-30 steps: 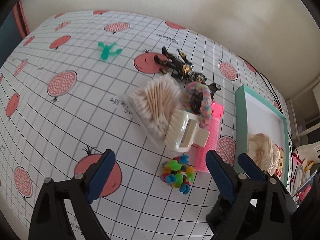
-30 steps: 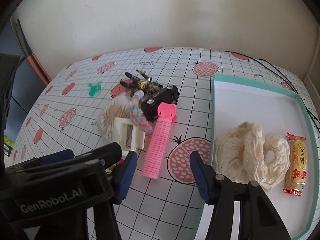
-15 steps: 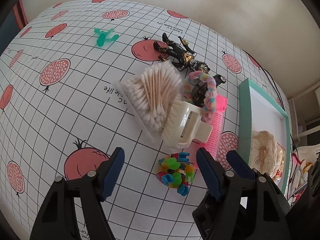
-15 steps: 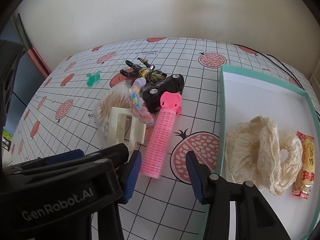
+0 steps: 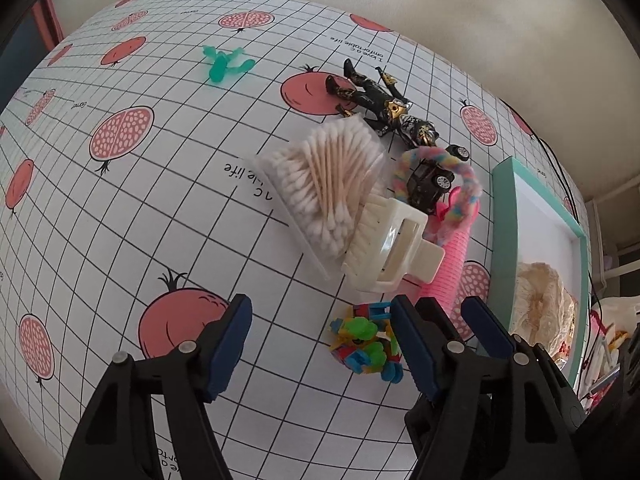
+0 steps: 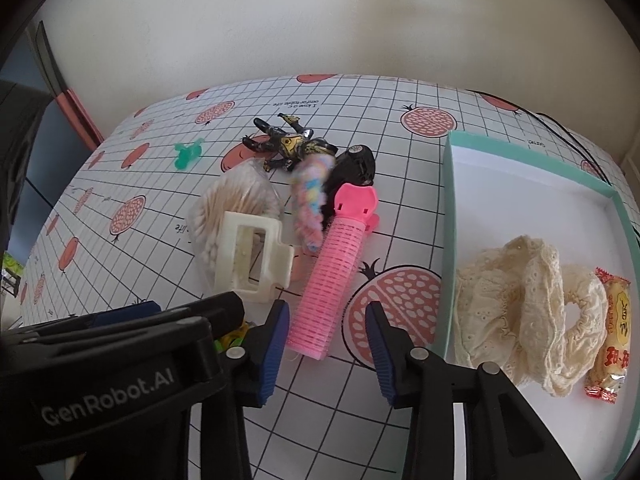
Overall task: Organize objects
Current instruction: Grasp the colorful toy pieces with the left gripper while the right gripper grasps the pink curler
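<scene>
Pomegranate tablecloth (image 5: 132, 208) | right gripper (image 6: 327, 340) advanced, open astride pink hair roller (image 6: 334, 276) | left gripper (image 5: 320, 340) open, empty | grasp imminent

Toy car (image 6: 352, 168) half behind pink roller (image 6: 332, 276).

Bright daylight, sharp, fisheye-warped edges.

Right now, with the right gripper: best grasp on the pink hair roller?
Probably grip the pink hair roller across its ribbed cylinder near the free near end, coming straight down with the open right gripper, jaws either side. It lies flat, lengthwise toward the camera; its far clip end is crowded by the pastel scrunchie and toy car.
</scene>
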`<control>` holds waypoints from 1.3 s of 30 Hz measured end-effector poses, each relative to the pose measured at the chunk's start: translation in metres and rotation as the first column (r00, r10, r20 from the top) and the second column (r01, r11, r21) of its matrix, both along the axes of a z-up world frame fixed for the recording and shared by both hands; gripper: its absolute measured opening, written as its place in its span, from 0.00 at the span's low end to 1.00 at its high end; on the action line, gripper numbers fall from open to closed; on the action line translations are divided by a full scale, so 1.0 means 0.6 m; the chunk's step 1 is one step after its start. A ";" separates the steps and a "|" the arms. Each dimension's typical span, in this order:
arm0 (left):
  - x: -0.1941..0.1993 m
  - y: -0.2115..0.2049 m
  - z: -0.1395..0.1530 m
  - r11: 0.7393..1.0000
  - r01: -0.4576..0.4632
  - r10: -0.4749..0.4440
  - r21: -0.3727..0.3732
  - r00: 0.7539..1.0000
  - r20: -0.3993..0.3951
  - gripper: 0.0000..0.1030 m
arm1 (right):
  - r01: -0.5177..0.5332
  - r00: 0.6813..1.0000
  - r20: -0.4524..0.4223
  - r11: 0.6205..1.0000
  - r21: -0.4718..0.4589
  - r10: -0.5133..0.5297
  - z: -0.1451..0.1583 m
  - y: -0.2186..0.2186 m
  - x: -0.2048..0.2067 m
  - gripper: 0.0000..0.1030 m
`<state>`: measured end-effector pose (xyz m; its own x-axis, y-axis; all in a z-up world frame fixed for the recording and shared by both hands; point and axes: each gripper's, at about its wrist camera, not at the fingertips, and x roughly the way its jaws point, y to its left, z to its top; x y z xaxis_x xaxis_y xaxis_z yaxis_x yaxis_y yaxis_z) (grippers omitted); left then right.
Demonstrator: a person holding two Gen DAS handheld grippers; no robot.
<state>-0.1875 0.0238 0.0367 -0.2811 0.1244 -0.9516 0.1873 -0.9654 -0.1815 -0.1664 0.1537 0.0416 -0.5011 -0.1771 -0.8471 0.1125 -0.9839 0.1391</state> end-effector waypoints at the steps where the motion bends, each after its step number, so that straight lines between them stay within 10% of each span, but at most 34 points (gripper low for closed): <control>1: 0.000 -0.001 0.000 1.000 -0.003 0.003 0.007 1.000 0.003 0.64 | -0.004 1.000 0.001 1.000 0.003 0.004 0.000 -0.001 0.000 0.40; 17: 0.006 -0.016 -0.004 0.999 -0.024 0.022 0.049 0.999 0.035 0.55 | -0.015 1.000 0.011 1.000 0.015 0.015 -0.004 0.003 0.001 0.38; 30: -0.002 0.007 -0.001 0.995 -0.012 0.011 0.098 1.000 0.012 0.17 | -0.025 0.999 0.025 1.000 -0.007 0.026 -0.011 0.004 0.003 0.30; 39: -0.015 0.008 -0.006 0.996 -0.012 0.011 0.088 1.000 0.012 0.11 | -0.043 0.999 0.023 0.999 0.000 0.043 -0.007 -0.001 0.009 0.27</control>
<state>-0.1966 0.0288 0.0333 -0.2722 0.2046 -0.9402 0.2007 -0.9436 -0.2634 -0.1611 0.1530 0.0372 -0.4733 -0.1978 -0.8584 0.1511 -0.9782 0.1421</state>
